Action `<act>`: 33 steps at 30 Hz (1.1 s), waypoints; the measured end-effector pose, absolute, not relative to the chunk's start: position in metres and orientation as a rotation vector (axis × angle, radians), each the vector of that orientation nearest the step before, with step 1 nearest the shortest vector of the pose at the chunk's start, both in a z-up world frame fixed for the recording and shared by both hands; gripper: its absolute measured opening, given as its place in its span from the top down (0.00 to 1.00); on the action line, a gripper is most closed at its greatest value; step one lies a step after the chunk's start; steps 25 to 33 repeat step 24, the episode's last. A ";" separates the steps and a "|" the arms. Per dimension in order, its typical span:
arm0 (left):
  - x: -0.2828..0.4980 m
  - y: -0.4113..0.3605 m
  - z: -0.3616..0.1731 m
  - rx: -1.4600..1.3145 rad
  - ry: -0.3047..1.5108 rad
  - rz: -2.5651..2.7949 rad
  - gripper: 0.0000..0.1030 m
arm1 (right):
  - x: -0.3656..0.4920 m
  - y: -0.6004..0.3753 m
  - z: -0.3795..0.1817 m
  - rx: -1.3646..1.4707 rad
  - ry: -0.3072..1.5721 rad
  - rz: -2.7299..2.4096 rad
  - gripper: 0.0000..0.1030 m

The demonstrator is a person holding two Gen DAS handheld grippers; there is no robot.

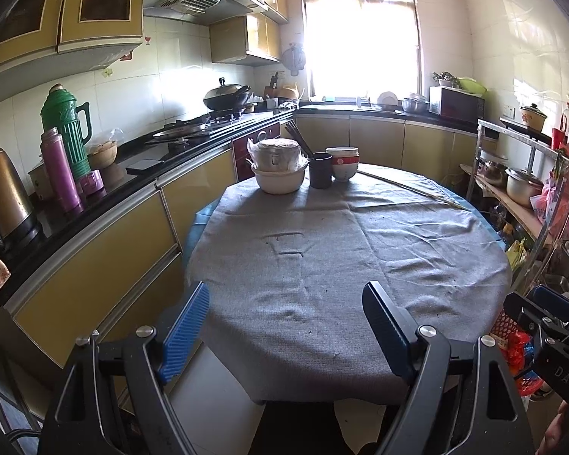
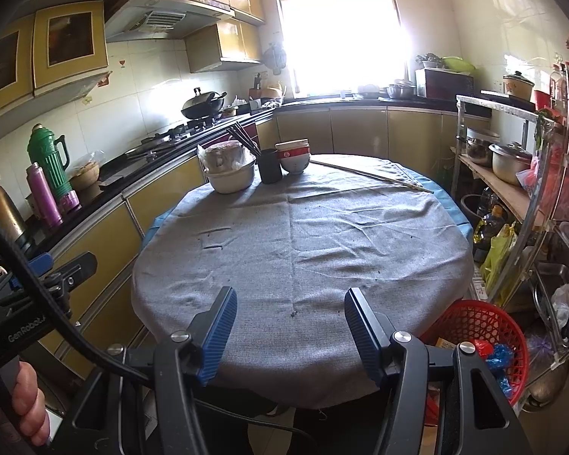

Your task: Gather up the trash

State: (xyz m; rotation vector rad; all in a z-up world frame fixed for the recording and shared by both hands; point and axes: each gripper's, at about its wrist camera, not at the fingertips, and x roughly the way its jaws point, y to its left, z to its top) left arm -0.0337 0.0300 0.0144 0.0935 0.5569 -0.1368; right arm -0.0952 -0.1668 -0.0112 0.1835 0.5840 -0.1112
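Observation:
A red mesh basket [image 2: 474,326] stands on the floor at the table's near right, with red and blue wrappers [image 2: 491,352] in it; it also peeks out in the left wrist view [image 1: 508,331]. A round table under a grey cloth [image 2: 322,235] [image 1: 322,246] fills both views, with small dark specks [image 2: 293,314] near its front edge. My left gripper [image 1: 284,295] hovers open over the near edge, nothing between its blue pads. My right gripper [image 2: 290,297] is open beside it, also holding nothing. Each gripper shows at the side of the other's view [image 1: 542,314] [image 2: 53,269].
At the table's far side stand stacked bowls [image 2: 231,178], a dark cup with chopsticks [image 2: 269,165], a red-banded bowl [image 2: 294,159] and a thin stick [image 2: 371,176]. A counter with flasks [image 1: 64,159] runs along the left. A metal rack with pots [image 2: 512,174] crowds the right.

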 end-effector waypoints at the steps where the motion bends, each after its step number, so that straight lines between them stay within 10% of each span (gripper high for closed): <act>1: -0.033 0.031 0.014 0.093 0.557 -0.135 0.19 | -0.095 -0.166 -0.011 0.182 0.582 -0.111 0.39; 33: 0.043 0.033 -0.020 0.048 0.673 -0.072 0.19 | -0.015 -0.175 -0.031 0.120 0.626 -0.045 0.38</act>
